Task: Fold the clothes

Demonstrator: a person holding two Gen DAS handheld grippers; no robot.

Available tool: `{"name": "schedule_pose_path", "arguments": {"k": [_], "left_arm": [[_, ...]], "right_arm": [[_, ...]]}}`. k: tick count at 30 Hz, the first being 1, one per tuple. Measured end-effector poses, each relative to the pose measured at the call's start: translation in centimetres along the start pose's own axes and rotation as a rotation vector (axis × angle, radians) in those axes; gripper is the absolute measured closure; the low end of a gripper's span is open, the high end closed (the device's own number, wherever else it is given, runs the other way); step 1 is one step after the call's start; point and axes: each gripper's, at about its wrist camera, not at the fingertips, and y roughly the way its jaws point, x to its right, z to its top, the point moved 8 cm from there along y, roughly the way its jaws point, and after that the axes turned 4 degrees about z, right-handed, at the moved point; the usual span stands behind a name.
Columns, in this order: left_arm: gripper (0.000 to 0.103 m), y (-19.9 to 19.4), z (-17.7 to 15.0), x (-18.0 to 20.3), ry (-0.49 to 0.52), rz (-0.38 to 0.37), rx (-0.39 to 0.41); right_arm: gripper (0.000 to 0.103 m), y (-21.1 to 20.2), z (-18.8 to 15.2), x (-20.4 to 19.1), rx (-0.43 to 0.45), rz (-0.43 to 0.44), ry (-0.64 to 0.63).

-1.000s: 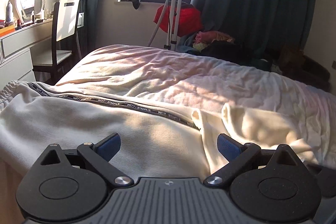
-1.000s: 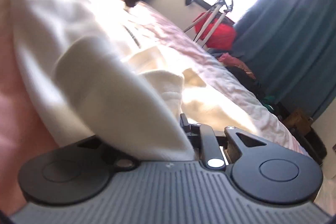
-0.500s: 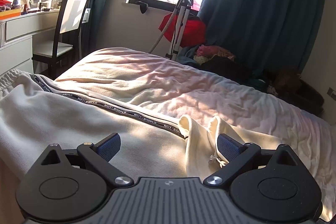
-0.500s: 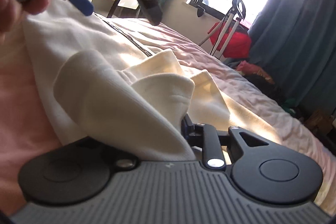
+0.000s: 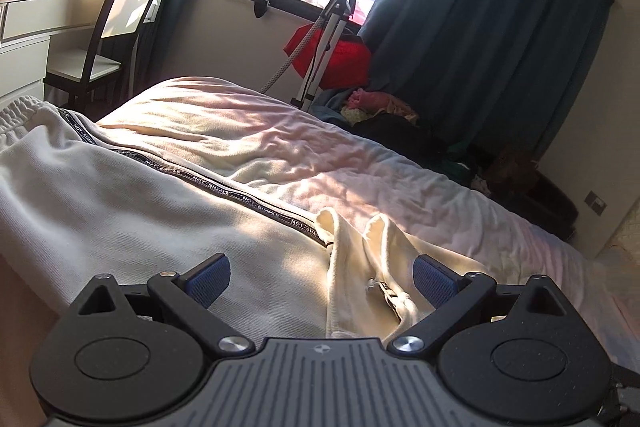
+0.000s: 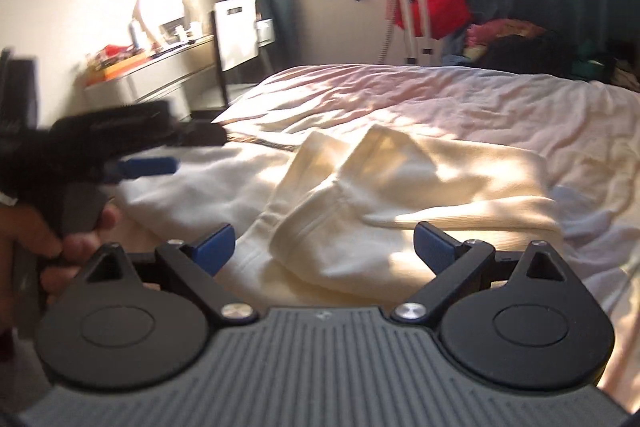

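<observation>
- cream cotton trousers (image 5: 152,227) lie on the bed (image 5: 320,155), spread under and ahead of both tongs, cuffs (image 6: 360,187) bunched just ahead of the right tongs (image 6: 324,247).
- left tongs (image 5: 320,277) stand wide and hold nothing; the right ones too.
- likely next: pinch one cuff per side near its edge, lift together and carry evenly towards the waistband (image 5: 20,115), keeping the black side stripe (image 5: 208,183) straight.

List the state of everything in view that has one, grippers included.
Left gripper: open, holding nothing, over the trousers.
Right gripper: open, holding nothing.
Cream trousers: lying on the bed, leg end folded over and bunched.
Bed: cover rumpled.
Curtains: drawn apart.
Chair: unoccupied, at the desk.
</observation>
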Motion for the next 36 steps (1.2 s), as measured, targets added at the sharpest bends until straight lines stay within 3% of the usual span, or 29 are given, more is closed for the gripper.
{"name": "schedule_pose_path", "arguments": {"k": [3, 8, 17, 19, 22, 24, 26, 28, 30, 32, 36], "left_arm": [[0.005, -0.6, -0.4, 1.4, 0.055, -0.054, 0.008], [0.005, 0.3, -2.1, 4.2, 0.112, -0.181, -0.039], [0.023, 5.4, -5.8, 7.1, 0.234, -0.233, -0.160], [0.034, 6.3, -6.5, 7.5, 0.255, -0.245, -0.185], [0.032, 7.2, -7.6, 8.1, 0.273, -0.251, -0.223], [0.034, 8.2, -8.2, 7.7, 0.245, -0.219, -0.285], [0.043, 8.8, -8.3, 7.0, 0.206, -0.190, -0.312], [0.068, 8.7, -7.9, 6.2, 0.169, -0.163, -0.316], [0.082, 8.3, -7.3, 5.1, 0.062, -0.176, -0.348], [0.087, 7.2, -6.7, 4.3, -0.031, -0.196, -0.369], [0.087, 6.0, -6.6, 3.8, -0.060, -0.190, -0.372]], "right_arm": [[0.005, -1.7, 1.6, 3.0, 0.052, -0.103, 0.116], [0.005, -2.0, 2.3, 6.6, 0.128, -0.107, 0.285], [0.005, -0.3, 0.1, 11.0, 0.117, -0.138, 0.436], [0.005, 0.5, -0.5, 12.2, 0.107, -0.158, 0.474], [0.005, 2.0, -1.1, 13.7, 0.084, -0.156, 0.536], [0.005, 2.7, -1.2, 14.1, 0.079, -0.148, 0.561], [0.005, 3.3, -1.0, 14.2, 0.078, -0.143, 0.564], [0.005, 3.6, -0.8, 13.9, 0.074, -0.149, 0.529], [0.005, 3.9, -0.7, 13.3, 0.063, -0.162, 0.478], [0.005, 4.2, -0.5, 12.7, 0.052, -0.175, 0.426], [0.005, 5.0, -0.8, 11.7, 0.002, -0.232, 0.294]]}}
